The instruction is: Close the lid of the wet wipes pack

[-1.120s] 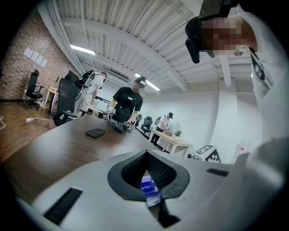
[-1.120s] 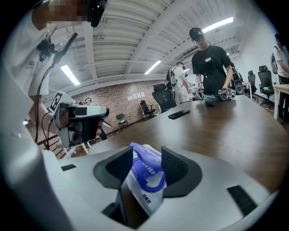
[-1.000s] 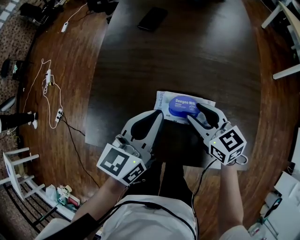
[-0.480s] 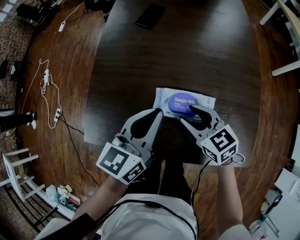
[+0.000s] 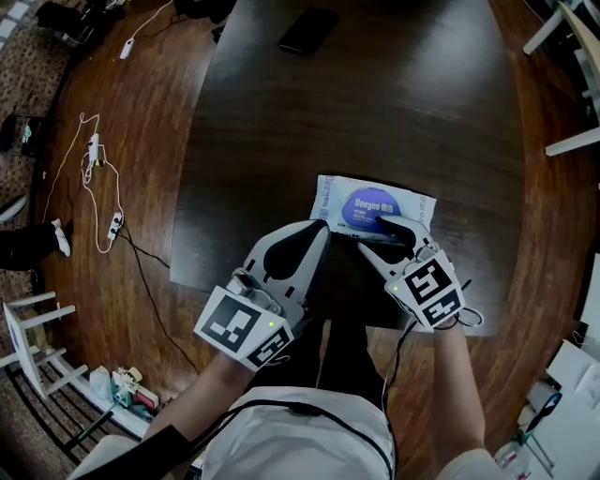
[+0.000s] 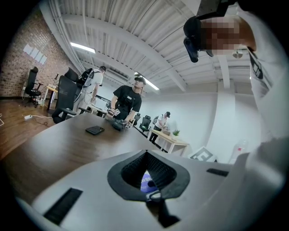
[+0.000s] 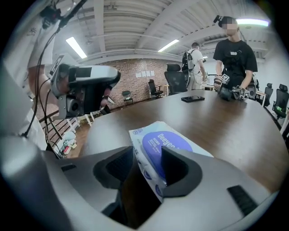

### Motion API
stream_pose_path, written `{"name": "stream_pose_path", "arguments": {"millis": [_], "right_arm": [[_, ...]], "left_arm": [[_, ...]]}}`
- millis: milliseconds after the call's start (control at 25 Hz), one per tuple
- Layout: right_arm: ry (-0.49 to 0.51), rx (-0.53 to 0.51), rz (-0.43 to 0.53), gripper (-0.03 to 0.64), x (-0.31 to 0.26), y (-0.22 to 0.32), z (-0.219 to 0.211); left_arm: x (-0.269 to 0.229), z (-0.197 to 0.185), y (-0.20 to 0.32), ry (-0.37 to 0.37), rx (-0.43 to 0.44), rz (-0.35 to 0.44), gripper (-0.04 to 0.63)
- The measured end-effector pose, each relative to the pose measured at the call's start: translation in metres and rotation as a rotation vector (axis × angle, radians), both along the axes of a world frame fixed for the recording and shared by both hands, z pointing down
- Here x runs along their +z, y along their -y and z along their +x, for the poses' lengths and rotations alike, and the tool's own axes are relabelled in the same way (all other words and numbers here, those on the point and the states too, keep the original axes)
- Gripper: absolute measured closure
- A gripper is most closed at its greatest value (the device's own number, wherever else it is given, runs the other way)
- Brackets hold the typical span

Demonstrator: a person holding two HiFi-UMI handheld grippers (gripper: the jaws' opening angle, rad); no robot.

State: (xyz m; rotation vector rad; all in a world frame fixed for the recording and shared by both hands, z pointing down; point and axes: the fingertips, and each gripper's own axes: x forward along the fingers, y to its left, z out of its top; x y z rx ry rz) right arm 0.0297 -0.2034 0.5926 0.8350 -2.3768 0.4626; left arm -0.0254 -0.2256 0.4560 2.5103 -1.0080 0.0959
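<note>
The wet wipes pack [image 5: 373,208] lies flat near the table's front edge, white with a blue oval lid [image 5: 371,208] lying flat on top. My right gripper [image 5: 380,234] is at the pack's near edge, one finger [image 5: 397,228] resting over the lid and the other below the edge. In the right gripper view the pack [image 7: 167,146] reaches into the gap of the right gripper [image 7: 146,166], whose jaws stand apart around its edge. My left gripper [image 5: 320,230] sits just left of the pack, jaws together and empty; in its own view the left gripper [image 6: 150,189] shows only a sliver of blue.
A black phone [image 5: 307,29] lies at the far end of the dark table [image 5: 375,112]. Cables and a power strip [image 5: 98,159] run over the wooden floor at the left, near a white stool [image 5: 28,337]. People stand at the table's far end [image 7: 235,54].
My right gripper has rolled and shifted left onto the pack's near edge, its upper finger now over the lid. The left gripper has hardly moved.
</note>
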Motion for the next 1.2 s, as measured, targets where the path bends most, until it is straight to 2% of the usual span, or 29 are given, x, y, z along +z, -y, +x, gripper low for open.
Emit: {"name": "stream_pose_path", "arguments": {"millis": [400,600,760,880,1120,1160,1200], "right_arm": [[-0.035,-0.003,-0.023,0.436,0.008,0.001,0.0],[0.003,0.025,0.015,0.436,-0.01,-0.001,0.0],[0.119,0.11,0.063,0.436,-0.057,-0.006,0.004],[0.191,0.199,0.137,0.436,-0.115,-0.002,0.026],[0.213,0.333,0.288,0.437,-0.196,-0.015,0.058],[0.213,0.345,0.309,0.443,-0.205,-0.018,0.061],[0.218,0.356,0.326,0.475,-0.214,-0.02,0.064]], "left_arm": [[-0.008,-0.001,0.007,-0.009,-0.001,0.014,0.594],[-0.028,-0.001,0.009,-0.019,0.005,0.049,0.594],[-0.051,0.002,0.004,-0.018,0.014,0.075,0.594],[-0.089,0.017,0.009,-0.046,0.04,0.138,0.594],[-0.143,0.03,0.001,-0.061,0.066,0.23,0.594],[-0.149,0.031,-0.001,-0.066,0.069,0.236,0.594],[-0.154,0.032,-0.002,-0.073,0.07,0.24,0.594]]}}
